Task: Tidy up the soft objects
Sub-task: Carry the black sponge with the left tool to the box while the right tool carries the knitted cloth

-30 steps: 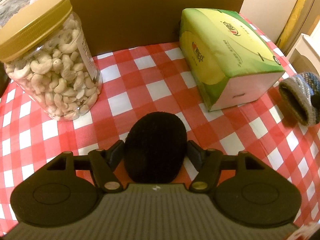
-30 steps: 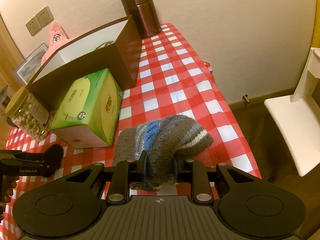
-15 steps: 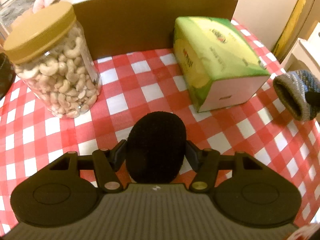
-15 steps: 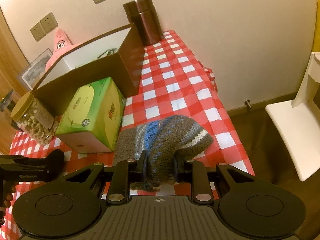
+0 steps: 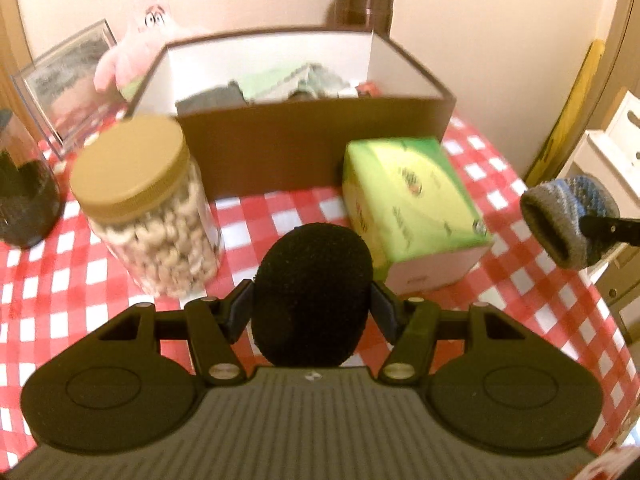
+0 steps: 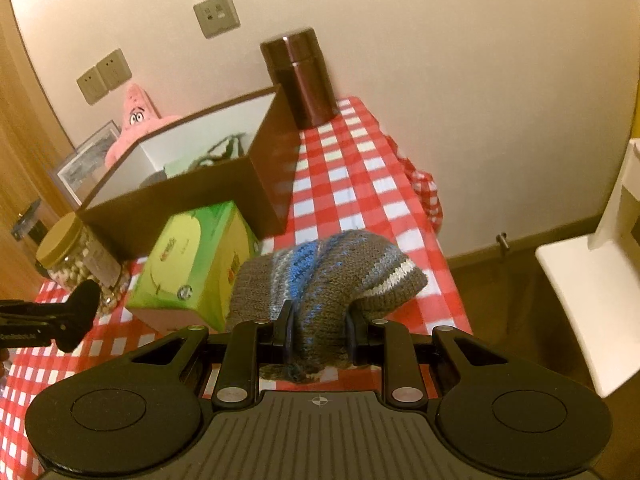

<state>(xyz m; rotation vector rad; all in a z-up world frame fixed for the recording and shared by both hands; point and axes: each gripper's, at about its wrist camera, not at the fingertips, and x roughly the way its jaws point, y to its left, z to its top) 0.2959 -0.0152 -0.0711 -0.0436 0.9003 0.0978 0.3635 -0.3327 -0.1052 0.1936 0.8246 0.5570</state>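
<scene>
Filling left claw [image 5: 312, 304], black pad [image 5: 312, 296]

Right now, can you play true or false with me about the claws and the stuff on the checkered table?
1. The left claw is squeezing a fuzzy black ball. True.
2. The right claw is empty. False: it is clamped on a striped knitted hat.
3. The jar of nuts has a gold lid on. True.
4. The brown box has nothing in it. False: folded cloth things lie inside.
5. The green tissue pack sits inside the brown box. False: it stands on the tablecloth in front of the box.
</scene>
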